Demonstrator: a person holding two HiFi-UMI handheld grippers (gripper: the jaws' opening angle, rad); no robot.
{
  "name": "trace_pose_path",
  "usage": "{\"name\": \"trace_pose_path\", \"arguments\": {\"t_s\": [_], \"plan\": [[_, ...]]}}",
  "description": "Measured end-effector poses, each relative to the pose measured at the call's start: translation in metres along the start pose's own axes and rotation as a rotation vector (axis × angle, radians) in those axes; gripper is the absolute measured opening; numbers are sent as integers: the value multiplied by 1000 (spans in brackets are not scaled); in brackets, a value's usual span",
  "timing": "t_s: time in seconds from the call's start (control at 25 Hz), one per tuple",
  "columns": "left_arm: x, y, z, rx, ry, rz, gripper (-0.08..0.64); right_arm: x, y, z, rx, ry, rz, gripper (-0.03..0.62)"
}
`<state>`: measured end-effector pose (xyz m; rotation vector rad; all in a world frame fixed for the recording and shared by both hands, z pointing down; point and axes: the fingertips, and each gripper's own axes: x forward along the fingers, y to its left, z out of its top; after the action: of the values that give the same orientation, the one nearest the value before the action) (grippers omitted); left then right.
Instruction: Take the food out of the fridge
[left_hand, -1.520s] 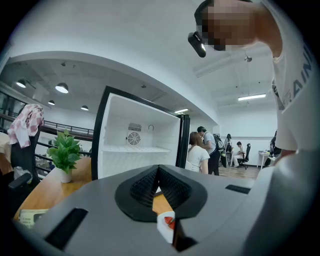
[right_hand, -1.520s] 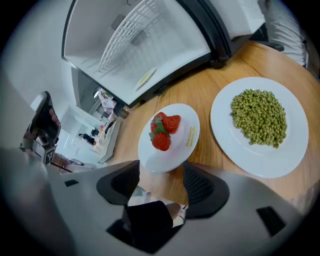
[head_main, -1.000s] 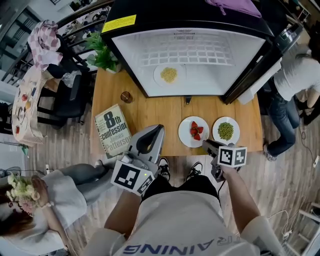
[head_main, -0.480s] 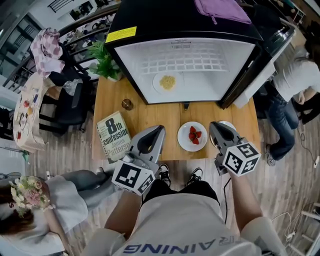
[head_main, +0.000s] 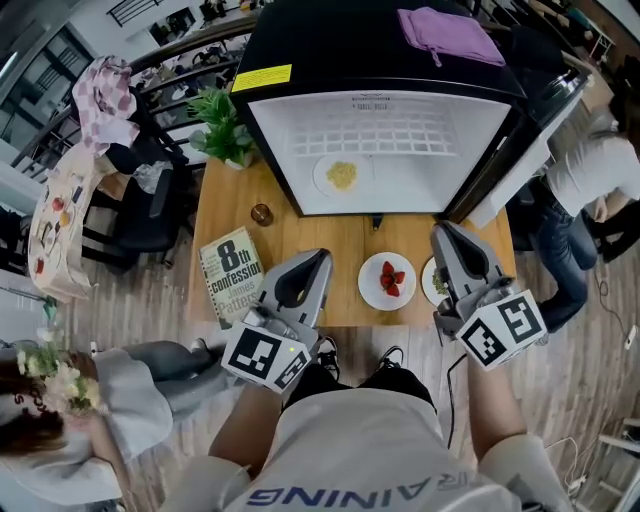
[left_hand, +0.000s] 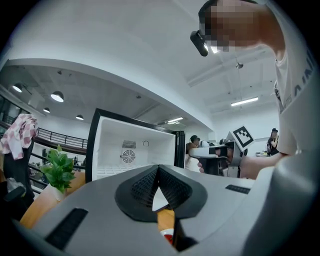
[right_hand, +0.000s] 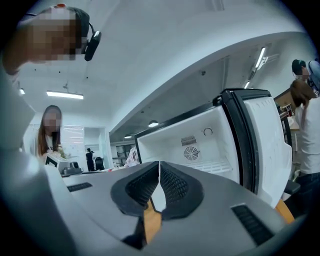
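Open fridge (head_main: 340, 40) stands on a wooden surface (head_main: 310, 232) in a busy open-plan room, a plate of yellow food (head_main: 341, 175) inside it. Outside lie a book (head_main: 232, 278), a plant (head_main: 225, 128) and a plate of strawberries (head_main: 387, 281). Left claw (head_main: 316, 258) and right claw (head_main: 441, 230) hover closed and empty; the right one hides most of a plate with something green (head_main: 431, 283).

The person wears a white short-sleeved T-shirt (head_main: 350, 445) with dark block lettering (head_main: 340, 494) across the chest. Below it are black legwear (head_main: 352, 372) and black shoes (head_main: 327, 346) with white trim. A small black camera (left_hand: 199, 43) sits at the head. The left gripper (head_main: 321, 257) and right gripper (head_main: 441, 230) are smooth grey wedge-shaped shells with black ribbed pads (left_hand: 141, 186) inside. Each carries a white cube (head_main: 264, 358) printed with black square markers.
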<state>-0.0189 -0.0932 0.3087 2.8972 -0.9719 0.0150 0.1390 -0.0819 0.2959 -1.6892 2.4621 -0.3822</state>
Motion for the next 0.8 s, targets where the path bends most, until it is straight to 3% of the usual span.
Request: {"name": "trace_pose_path", "arguments": {"t_s": [0.64,0.8], "plan": [[-6,10,4,12,-26,34,8,11,-3,-22,55,63,2,28],[-7,11,1,9,-22,34,8,16,-8,-32,110,77,-2,28]]}}
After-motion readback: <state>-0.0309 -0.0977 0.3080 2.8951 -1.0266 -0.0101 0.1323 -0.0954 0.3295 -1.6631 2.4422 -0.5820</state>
